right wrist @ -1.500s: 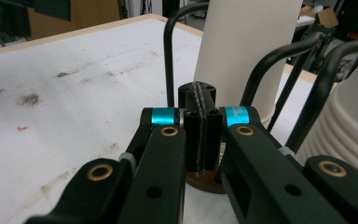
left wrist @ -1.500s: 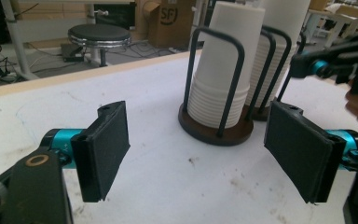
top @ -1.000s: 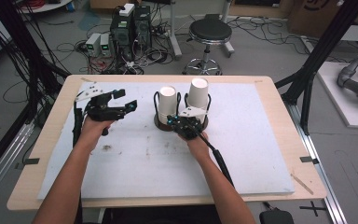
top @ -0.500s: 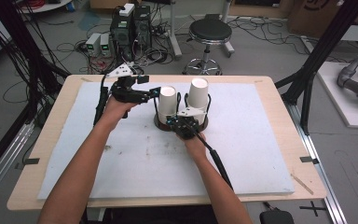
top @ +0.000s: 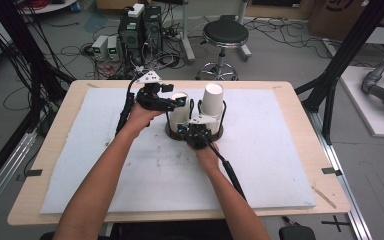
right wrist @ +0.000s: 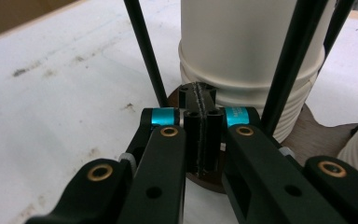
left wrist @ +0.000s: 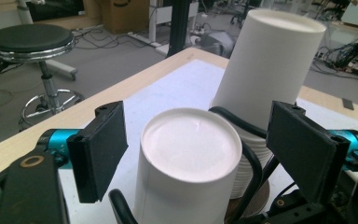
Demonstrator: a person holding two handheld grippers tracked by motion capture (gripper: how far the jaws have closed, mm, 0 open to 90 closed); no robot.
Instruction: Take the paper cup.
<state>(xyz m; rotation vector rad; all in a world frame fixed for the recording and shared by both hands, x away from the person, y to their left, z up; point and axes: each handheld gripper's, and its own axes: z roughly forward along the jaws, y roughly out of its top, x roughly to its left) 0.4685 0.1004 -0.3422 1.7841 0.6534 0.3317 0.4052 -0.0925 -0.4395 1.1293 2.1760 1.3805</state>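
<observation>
- The surface (top: pixel 280 165), a wooden top under a white mat, is seen to spread wide on every side of both claws; open room lies behind and to the outer side of each, while the far edge runs not far beyond the cups.
- The cup holder (right wrist: pixel 317 133), a dark wooden base with thin black wire uprights, sits directly ahead of the right claw and just to the inner side of the left claw.
- Two stacks of white paper cups stand upside down in it: the taller stack (left wrist: pixel 270 65) lies beyond the left claw, and the nearer stack (left wrist: pixel 189 163) sits between that claw's jaws.
- The left claw (left wrist: pixel 205 154) is held wide, one jaw on each side of the top cup of the nearer stack, with gaps showing at both sides, so nothing is gripped yet.
- The right claw (right wrist: pixel 200 126) is closed tight, its tips low against the near edge of the holder's base; whether the base rim is pinched between them cannot be told.
- The top cup is judged light, thin-walled and easily crushed; its smooth paper may slip, and nested cups may cling so that two lift together.
- Hold is best taken on the side wall just below the closed bottom, where the wall is stiffest, with gentle pressure.
- A straight upward lift is judged necessary, as the wire uprights stand close beside the stack and the taller stack is near.
</observation>
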